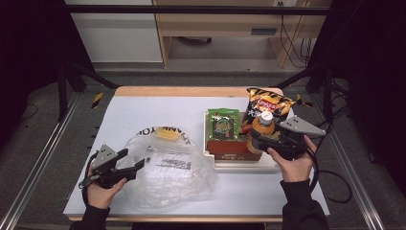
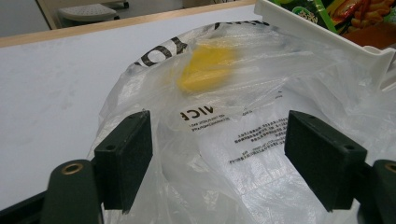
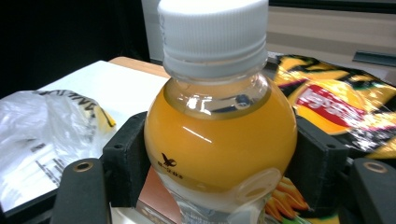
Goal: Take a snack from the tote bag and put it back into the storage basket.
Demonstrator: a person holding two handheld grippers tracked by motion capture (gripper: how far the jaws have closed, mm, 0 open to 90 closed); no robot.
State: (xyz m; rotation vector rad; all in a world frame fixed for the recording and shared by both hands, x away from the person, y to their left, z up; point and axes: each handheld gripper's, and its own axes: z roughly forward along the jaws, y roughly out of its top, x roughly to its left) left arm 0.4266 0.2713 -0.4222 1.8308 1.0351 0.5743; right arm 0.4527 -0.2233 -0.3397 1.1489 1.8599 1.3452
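Observation:
An orange juice bottle point(image 1: 264, 125) with a white cap stands upright at the right side of a white tray point(image 1: 239, 165). My right gripper point(image 1: 256, 139) is shut on it, its pads pressing both sides of the round body point(image 3: 219, 135). A crumpled clear plastic bag point(image 1: 167, 167) with black print and a yellow patch point(image 2: 205, 67) lies on the white table left of the tray. My left gripper point(image 1: 134, 160) is at the bag's left edge, open, its two pads wide apart with bag film point(image 2: 233, 140) between them.
The tray also holds a green snack packet point(image 1: 223, 123) and a brown box point(image 1: 230, 148). A yellow-and-red chips bag point(image 1: 268, 101) leans behind the bottle. The tray's white rim point(image 2: 327, 35) lies just beyond the plastic bag. Bare white tabletop point(image 1: 139, 110) stretches to the far left.

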